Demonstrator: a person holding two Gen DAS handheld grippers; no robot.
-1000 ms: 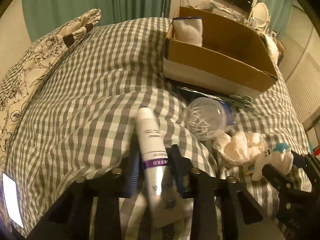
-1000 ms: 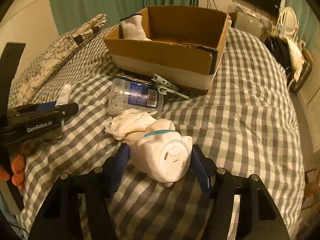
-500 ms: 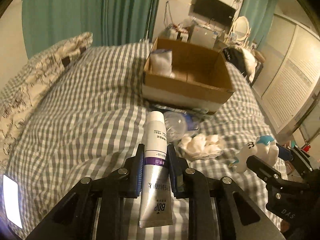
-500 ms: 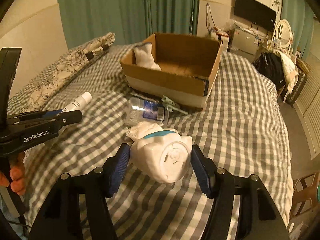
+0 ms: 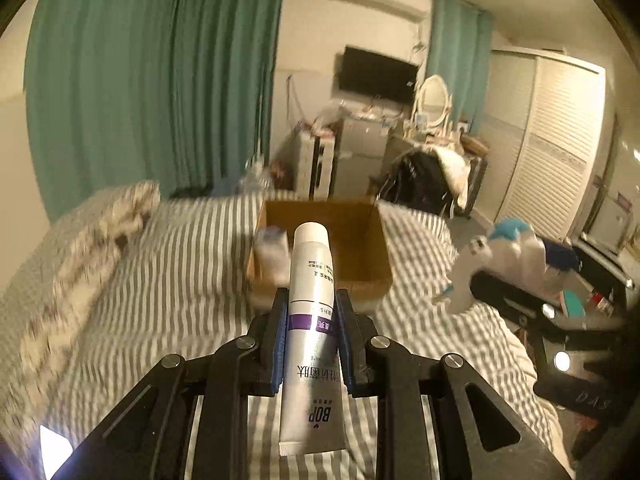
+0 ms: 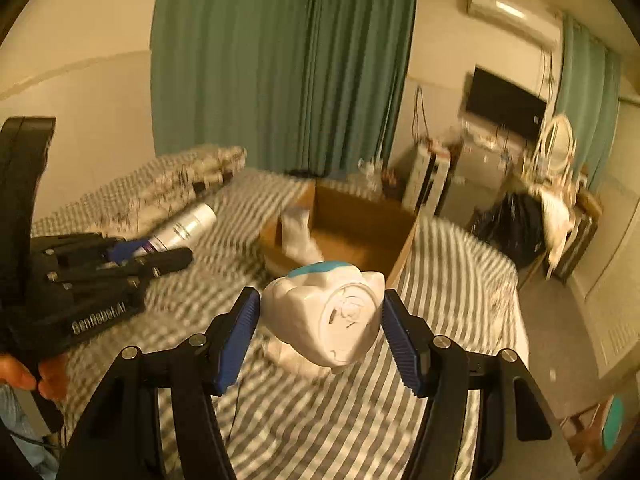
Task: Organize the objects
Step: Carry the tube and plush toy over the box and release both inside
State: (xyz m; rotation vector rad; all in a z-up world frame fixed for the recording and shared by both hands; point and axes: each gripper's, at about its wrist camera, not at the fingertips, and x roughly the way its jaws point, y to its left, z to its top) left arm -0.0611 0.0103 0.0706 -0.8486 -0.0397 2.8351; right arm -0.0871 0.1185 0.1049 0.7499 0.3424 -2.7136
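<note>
My left gripper (image 5: pixel 310 300) is shut on a white and silver tube (image 5: pixel 310 280) with a purple band, held well above the checked bed (image 5: pixel 160 300). My right gripper (image 6: pixel 320 308) is shut on a white toy figure (image 6: pixel 324 312) with a teal patch, also held up in the air. The toy shows in the left wrist view (image 5: pixel 500 264) at the right; the tube shows in the right wrist view (image 6: pixel 180 232) at the left. An open cardboard box (image 5: pixel 360 236) sits on the bed ahead of both grippers, with a white pouch (image 5: pixel 272 248) inside at its left.
A patterned pillow (image 5: pixel 92 240) lies at the bed's left. Green curtains (image 5: pixel 160 80), a TV (image 5: pixel 376 72), a cluttered dresser (image 5: pixel 360 148) and a white wardrobe (image 5: pixel 560 152) stand beyond the bed. The person's hand (image 6: pixel 36 376) holds the left gripper.
Both grippers have risen and tilted up with the tube and the toy; the box now looks smaller and farther, and the items lying on the bed have dropped out of view.
</note>
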